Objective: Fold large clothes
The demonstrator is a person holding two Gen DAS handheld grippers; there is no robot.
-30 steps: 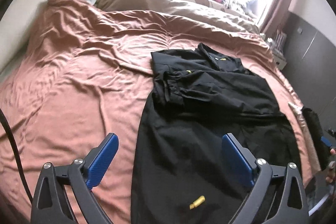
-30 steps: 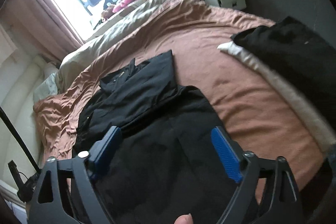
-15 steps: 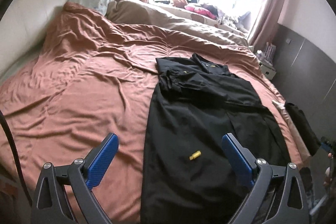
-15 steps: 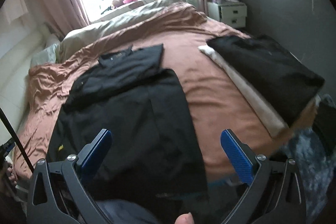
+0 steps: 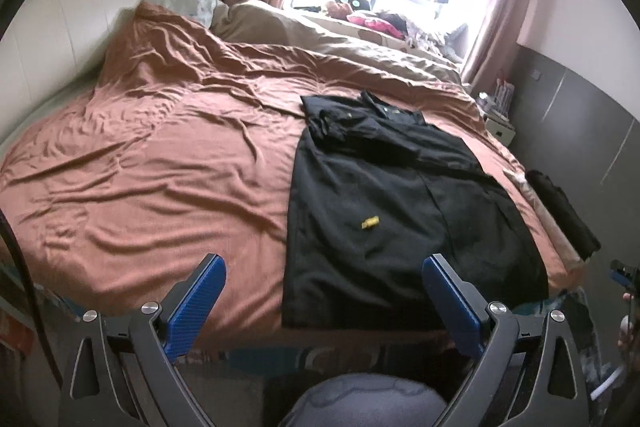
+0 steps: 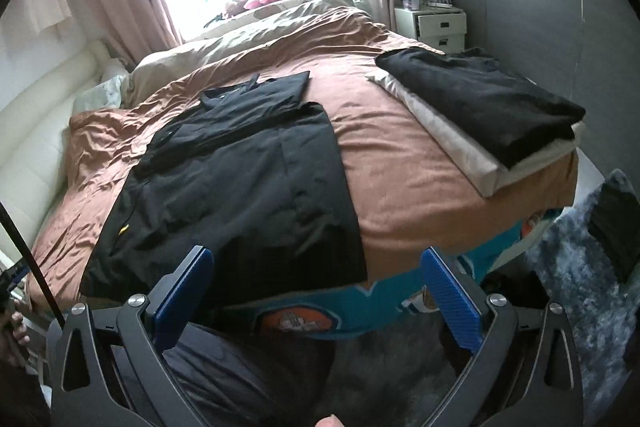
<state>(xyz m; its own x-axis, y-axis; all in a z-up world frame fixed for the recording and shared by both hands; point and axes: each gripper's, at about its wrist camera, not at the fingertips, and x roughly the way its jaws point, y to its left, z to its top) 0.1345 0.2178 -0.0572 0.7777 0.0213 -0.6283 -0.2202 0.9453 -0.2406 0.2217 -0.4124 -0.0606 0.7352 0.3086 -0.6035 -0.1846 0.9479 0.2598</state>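
A large black garment [image 5: 392,211] lies flat on the brown bedspread [image 5: 160,163], sleeves folded in across its upper part, collar toward the window, hem at the bed's near edge. A small yellow tag [image 5: 369,223] sits on its lower half. It also shows in the right wrist view [image 6: 240,183]. My left gripper [image 5: 324,303] is open and empty, held off the bed's near edge, in front of the hem. My right gripper [image 6: 316,291] is open and empty, also off the bed, in front of the hem's right corner.
A folded black garment [image 6: 480,95] lies on a folded cream one [image 6: 448,147] at the bed's right side. A white nightstand [image 6: 436,27] stands by the grey wall. A beige duvet [image 5: 340,43] and pillows lie near the window. A grey fuzzy rug [image 6: 580,291] covers the floor.
Both grippers have pulled back and up from over the garment to beyond the bed's near edge. Both stay open. The garment has not moved.
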